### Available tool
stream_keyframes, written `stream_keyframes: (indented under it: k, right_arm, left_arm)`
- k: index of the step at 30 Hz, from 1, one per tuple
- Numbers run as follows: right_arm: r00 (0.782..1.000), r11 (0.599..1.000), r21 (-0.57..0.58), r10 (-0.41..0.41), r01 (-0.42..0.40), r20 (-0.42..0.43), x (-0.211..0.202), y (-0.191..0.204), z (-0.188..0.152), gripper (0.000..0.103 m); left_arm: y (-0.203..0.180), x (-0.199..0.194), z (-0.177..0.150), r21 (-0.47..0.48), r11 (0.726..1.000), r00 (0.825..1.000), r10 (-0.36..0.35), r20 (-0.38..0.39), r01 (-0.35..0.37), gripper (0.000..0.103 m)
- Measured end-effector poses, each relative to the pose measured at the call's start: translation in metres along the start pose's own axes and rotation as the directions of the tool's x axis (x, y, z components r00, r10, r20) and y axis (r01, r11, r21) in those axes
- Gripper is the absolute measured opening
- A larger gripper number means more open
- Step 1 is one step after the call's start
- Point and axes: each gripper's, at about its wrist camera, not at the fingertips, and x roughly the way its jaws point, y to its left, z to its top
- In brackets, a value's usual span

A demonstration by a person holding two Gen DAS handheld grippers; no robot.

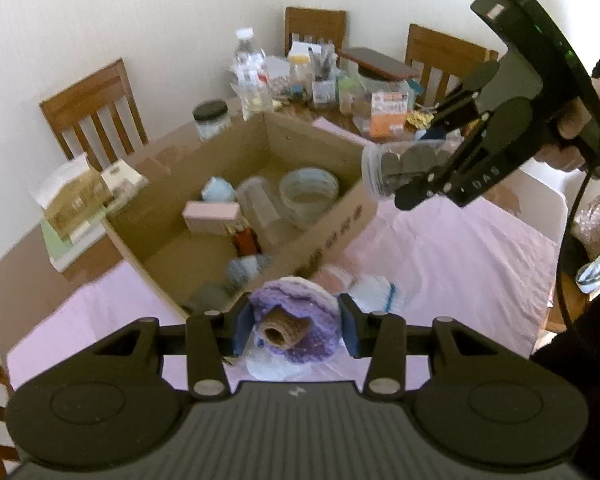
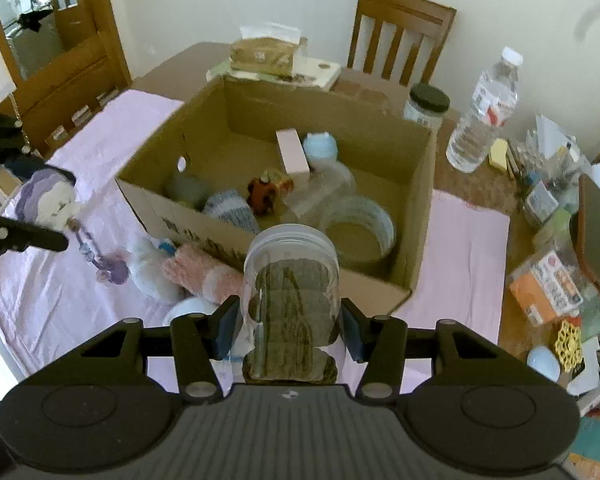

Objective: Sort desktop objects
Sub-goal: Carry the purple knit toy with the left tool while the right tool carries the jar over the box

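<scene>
Dining table [image 2: 472,216] with a pink cloth, wooden chairs round it, clutter along the far edge. Open cardboard box [image 1: 332,232] stands mid-table and already holds several items: a pink block, a blue ball, a clear tub [image 2: 360,232], yarn and a small brown toy, so sorting looks well under way. Left gripper [image 1: 294,326] is closed on a purple crocheted piece [image 1: 300,308], held clear of the cloth just short of the box's near wall. Right gripper [image 2: 290,330] is clamped on a clear jar [image 2: 290,280] with dark contents, also at the near wall. Neither item is yet in the box. Outstanding on the cloth: a pink fuzzy item [image 2: 200,274], a white fuzzy item [image 2: 150,268] and a purple trinket [image 2: 112,268].
</scene>
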Motion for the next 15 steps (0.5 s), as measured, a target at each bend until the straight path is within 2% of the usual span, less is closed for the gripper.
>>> stream_keyframes:
  k: [7, 15]
  right_arm:
    - [0.999, 1.0, -0.03, -0.005, 0.006, 0.034, -0.007, 0.003, 0.018, 0.057]
    - [0.997, 1.0, -0.012, -0.009, 0.01, 0.074, -0.013, -0.003, 0.034, 0.057]
  left_arm:
    - [0.012, -0.005, 0.024, 0.038, 0.999, 0.998, 0.035, 0.049, -0.037, 0.044]
    - [0.03, 0.005, 0.044, 0.044, 0.997, 0.996, 0.055, 0.07, -0.058, 0.044]
